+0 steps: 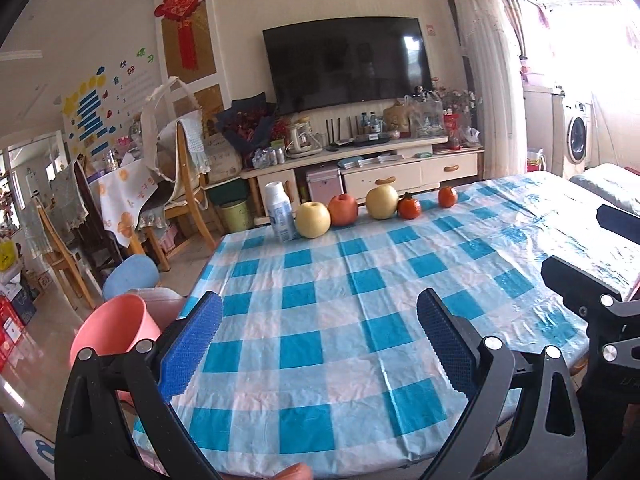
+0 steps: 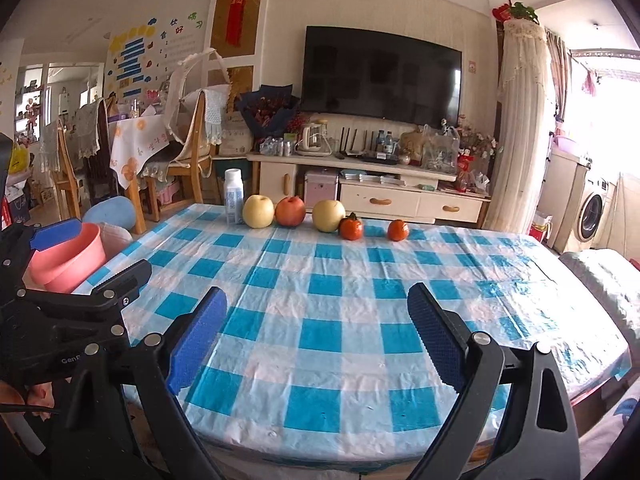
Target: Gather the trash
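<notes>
Holding: we carry nothing in either gripper; both hover over the near edge of the desk, which is covered in a blue-and-white checked cloth.
Left gripper: fingers spread wide, blue pads facing each other, touching nothing.
Right gripper: fingers also spread wide, empty, clear of the cloth.
Each other: in the left wrist view we see the right gripper at 3 o'clock; in the right wrist view the left gripper sits at 9 o'clock.
Trash: one white plastic bottle stands upright at the far edge of the desk, at 11 o'clock from both grippers, just beside the fruit row's left end.
Containers: one pink bin stands off the desk's left side, at 9 o'clock; we cannot see its contents.
Fruit count: five pieces in a line along the far edge, namely two pale yellow apples, one red apple between them, then a persimmon and one small orange fruit further right.
Beyond: a TV on the wall at 12 o'clock above a white cabinet.
</notes>
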